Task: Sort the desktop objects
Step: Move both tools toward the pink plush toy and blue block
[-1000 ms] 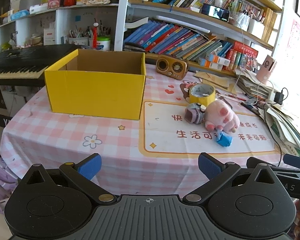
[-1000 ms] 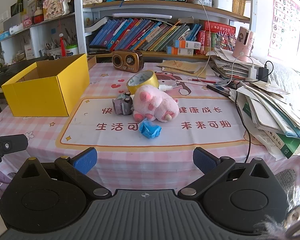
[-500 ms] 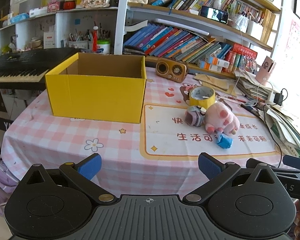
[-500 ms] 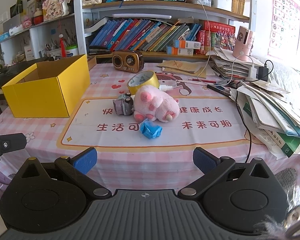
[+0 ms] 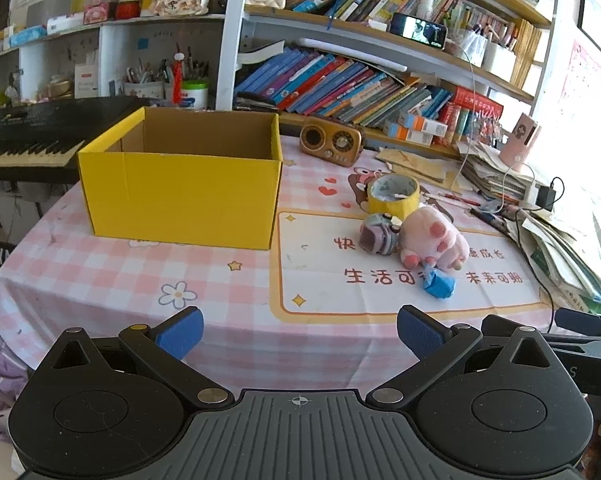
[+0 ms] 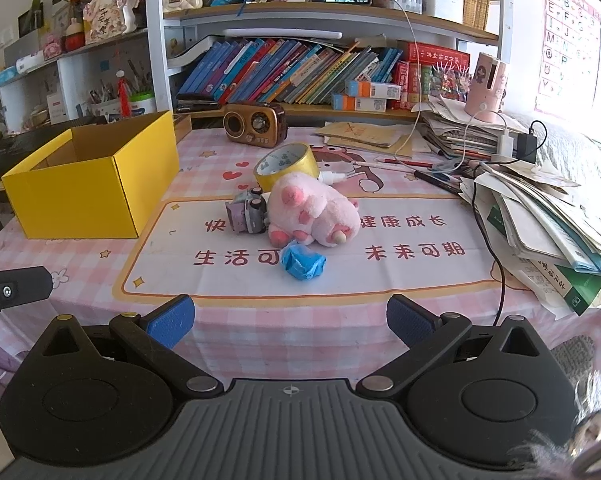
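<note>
Far left: black keyboard off the table edge, glossy keys, white shelving behind it. Next, yellow cardboard box, open top, raw brown corrugated inside, smooth yellow outside, rectangular; nothing visible inside from the left wrist view. It sits on the left part of the table, which is covered by a soft pink-and-white gingham cloth with flower and star prints, plus a white panel with an orange border and red characters.

Centre cluster on that panel: small grey-purple toy car, hard plastic, touching the left side of the pink plush paw, fuzzy, rounded, darker pink pads. Roll of yellow tape just behind the paw, shiny ring, tilted. Crumpled blue wad just in front of the paw; material unclear, looks like film or paper. Brown retro radio further back, rounded corners, two round grilles.

Right: loose stack of papers and books, pens, black cable and charger. Back wall is packed bookshelves.

Left gripper: jaws wide apart, empty, blue ribbed pads, short of the table edge. Right gripper: same, spread wide, holding nothing, aimed at the cluster.
</note>
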`<state>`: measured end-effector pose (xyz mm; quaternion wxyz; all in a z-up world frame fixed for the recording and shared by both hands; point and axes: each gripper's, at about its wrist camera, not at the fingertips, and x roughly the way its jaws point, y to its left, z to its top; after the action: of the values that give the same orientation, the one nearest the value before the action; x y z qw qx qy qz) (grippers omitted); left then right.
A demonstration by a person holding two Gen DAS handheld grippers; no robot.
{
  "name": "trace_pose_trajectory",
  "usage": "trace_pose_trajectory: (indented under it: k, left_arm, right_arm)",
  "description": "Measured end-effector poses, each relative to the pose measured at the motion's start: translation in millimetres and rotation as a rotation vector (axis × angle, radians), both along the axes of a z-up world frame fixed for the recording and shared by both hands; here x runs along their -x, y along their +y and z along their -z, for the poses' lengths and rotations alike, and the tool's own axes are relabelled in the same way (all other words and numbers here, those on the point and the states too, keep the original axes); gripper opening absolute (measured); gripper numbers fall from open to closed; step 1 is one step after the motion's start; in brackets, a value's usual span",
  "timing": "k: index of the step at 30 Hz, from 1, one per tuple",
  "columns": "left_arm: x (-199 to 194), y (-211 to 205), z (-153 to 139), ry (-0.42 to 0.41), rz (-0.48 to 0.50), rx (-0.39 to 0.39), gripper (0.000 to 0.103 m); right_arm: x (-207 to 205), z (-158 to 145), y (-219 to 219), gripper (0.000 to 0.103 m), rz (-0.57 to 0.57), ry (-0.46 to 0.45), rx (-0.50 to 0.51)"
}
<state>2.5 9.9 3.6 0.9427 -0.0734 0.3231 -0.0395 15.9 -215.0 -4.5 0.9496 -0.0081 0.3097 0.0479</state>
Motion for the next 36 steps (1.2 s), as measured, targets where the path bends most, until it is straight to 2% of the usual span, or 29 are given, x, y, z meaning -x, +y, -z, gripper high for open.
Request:
trace_pose_trajectory:
  k: [5,10,15,20,24,36]
  left_arm:
    - [-2.9,-0.6,1.2,0.022,0.038,-0.007,0.103]
    - [-5.1,4.1,2.1,0.032,0.045,0.02,0.103]
    - [-11.9,3.4,4.4,0.057,0.05,0.013,0.103]
    - [-17.0,6.2,4.3,0.033,0.069,0.057,0.103]
    - [-23.2,3.7,7.2,0.041,0.077,0.062,0.103]
    - [-48.4,-23.0,12.6,0.048,0.146,0.056,0.103]
  right_arm:
    - [-1.7,-0.7,1.9,0.103,0.007,-0.005,0.001]
    - [-4.2,-0.8,4.2,0.103,0.012,-0.009,0.007]
    - [-5.2,-1.8,3.4,0.103,0.026,-0.023,0.012]
    - [-6.5,-2.2,-0.9,0.103,0.06,-0.031,0.017]
    - [-6.1,-2.9,-5.7,0.103,0.066,-0.041,-0.001]
    - [-29.0,-2.9,-21.4,0.103,0.064,-0.025,0.014]
